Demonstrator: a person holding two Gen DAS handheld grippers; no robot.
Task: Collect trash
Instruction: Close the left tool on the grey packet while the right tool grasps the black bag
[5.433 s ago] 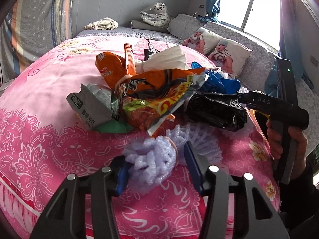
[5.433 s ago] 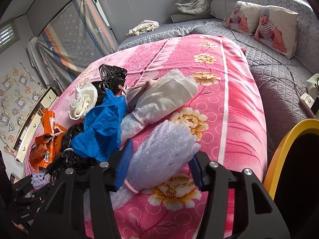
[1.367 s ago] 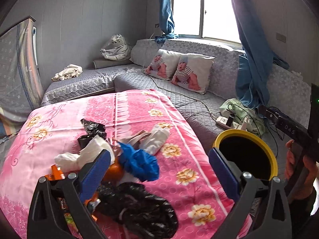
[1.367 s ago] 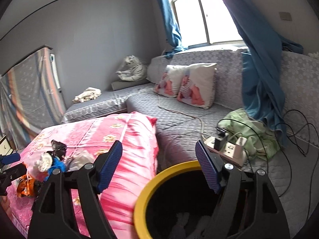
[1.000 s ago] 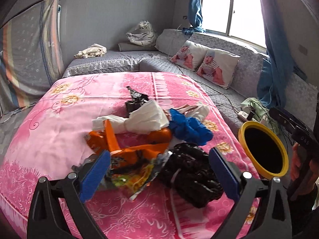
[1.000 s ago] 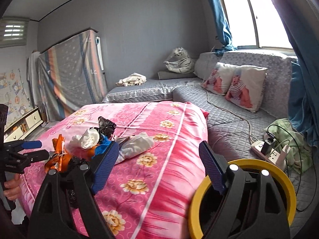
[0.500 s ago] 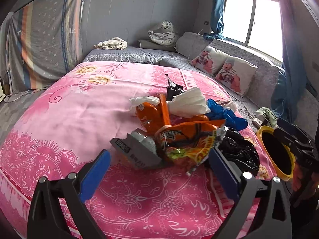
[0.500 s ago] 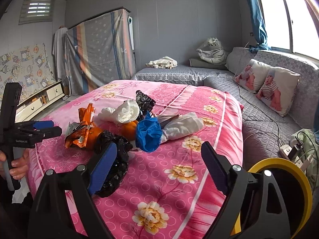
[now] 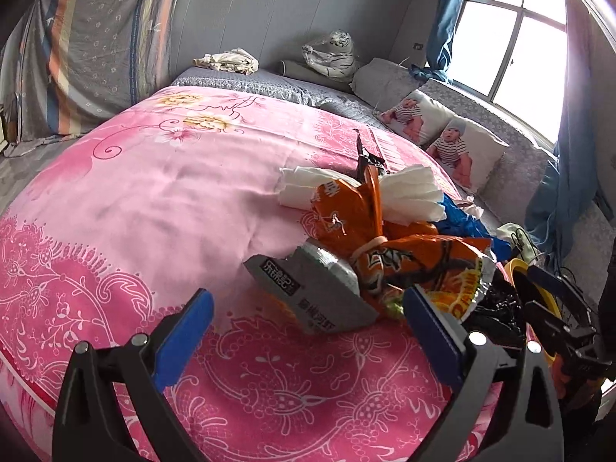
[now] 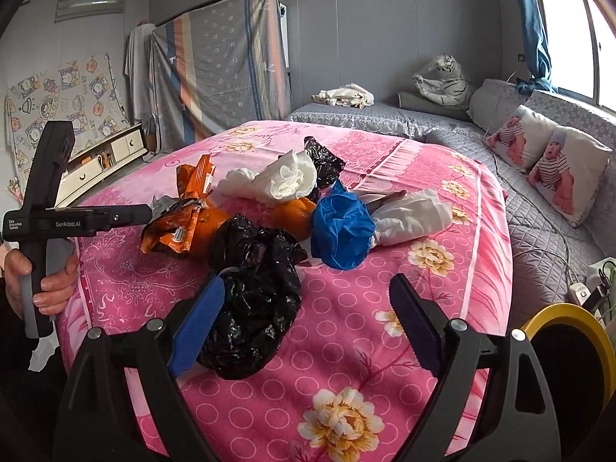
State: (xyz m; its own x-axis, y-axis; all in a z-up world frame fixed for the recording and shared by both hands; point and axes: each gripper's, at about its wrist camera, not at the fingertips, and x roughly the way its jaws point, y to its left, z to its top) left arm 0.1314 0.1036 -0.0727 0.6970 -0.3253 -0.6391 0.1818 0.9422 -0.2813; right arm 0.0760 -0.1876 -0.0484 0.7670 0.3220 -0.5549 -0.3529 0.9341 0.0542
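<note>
On the pink floral bedspread (image 10: 454,254), a heap of trash is lying near the middle. In the right wrist view, a crumpled black plastic bag (image 10: 254,292) is sitting at the heap's 6 o'clock edge, touching the blue pad of the right gripper (image 10: 304,319), whose jaws are standing wide apart with nothing between them. At 1 o'clock from the bag, a blue wad (image 10: 340,227) is resting against a white wrapper (image 10: 412,219). At 12 o'clock, white tissue (image 10: 281,181) is lying over an orange snack wrapper (image 10: 188,215).

In the left wrist view, a grey foil packet (image 9: 312,292) is lying between the spread fingers of the left gripper (image 9: 308,331), which is gripping nothing. The same orange snack wrapper (image 9: 404,254) is touching the packet at its 2 o'clock.

A yellow-rimmed bin (image 10: 569,346) is standing beside the bed at 4 o'clock in the right wrist view. 2 baby-print pillows (image 10: 546,161) are leaning on the grey couch (image 10: 539,211) at 2 o'clock.
</note>
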